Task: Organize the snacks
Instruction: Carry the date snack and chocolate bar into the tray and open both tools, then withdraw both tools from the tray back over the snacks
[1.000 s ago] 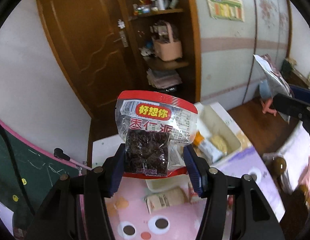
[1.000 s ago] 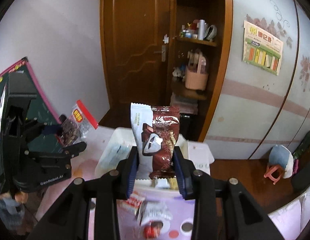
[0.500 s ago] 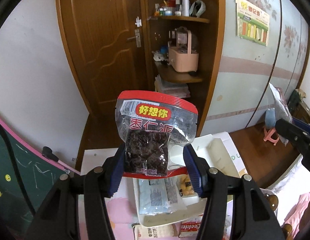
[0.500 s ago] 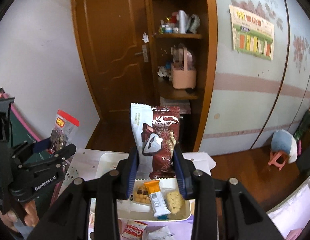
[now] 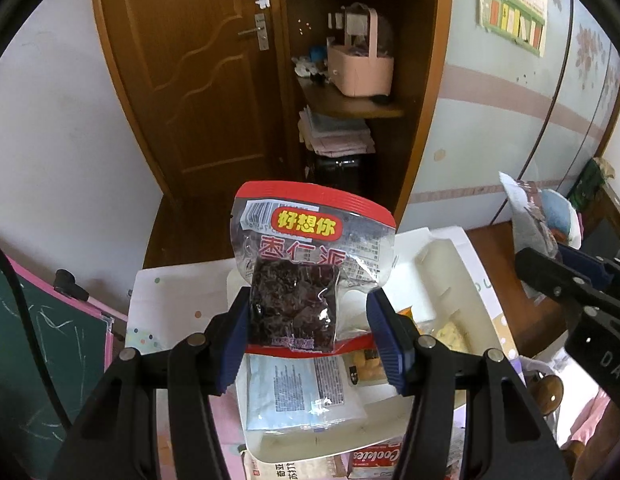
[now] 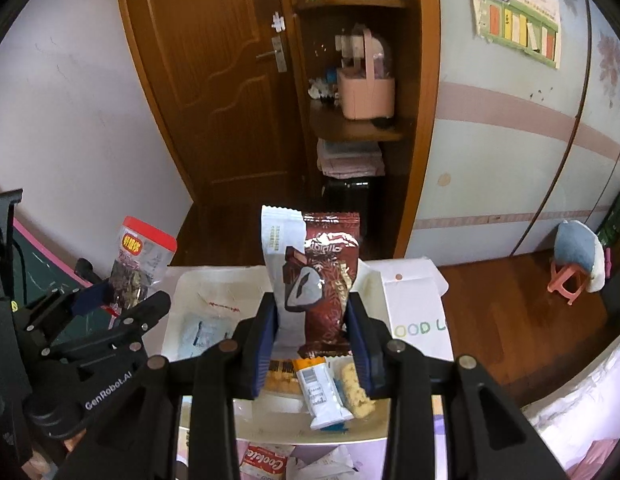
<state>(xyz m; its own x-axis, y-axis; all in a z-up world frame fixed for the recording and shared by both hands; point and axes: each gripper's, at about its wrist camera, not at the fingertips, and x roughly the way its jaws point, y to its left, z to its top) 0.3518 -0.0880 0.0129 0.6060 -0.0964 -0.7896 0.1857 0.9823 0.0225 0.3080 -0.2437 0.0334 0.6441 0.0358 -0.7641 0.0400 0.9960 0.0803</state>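
Over the white box (image 5: 461,276) on the pink table, both grippers tip steeply downward, side by side, each with a snack standing up between its blue pads. The left gripper (image 5: 310,332) is clamped on a clear packet with a red top (image 5: 306,264), dark fruit showing through its window; the packet stands upright and leans a little to the left. Below it in the box lies a pale blue packet (image 5: 298,392), and just beside the box's near edge a Cookies pack (image 5: 377,458) rests on the table. The right gripper (image 6: 311,336) is closed on a brown and white wrapper (image 6: 315,276), also upright, above the compartment that holds an orange-tipped bar (image 6: 319,392) and a crumbly biscuit (image 6: 355,390). From the right camera the left gripper shows at the left edge, its packet held above the table's left side. Behind stand a wooden door (image 6: 214,92) and shelves with a pink basket (image 6: 365,92).
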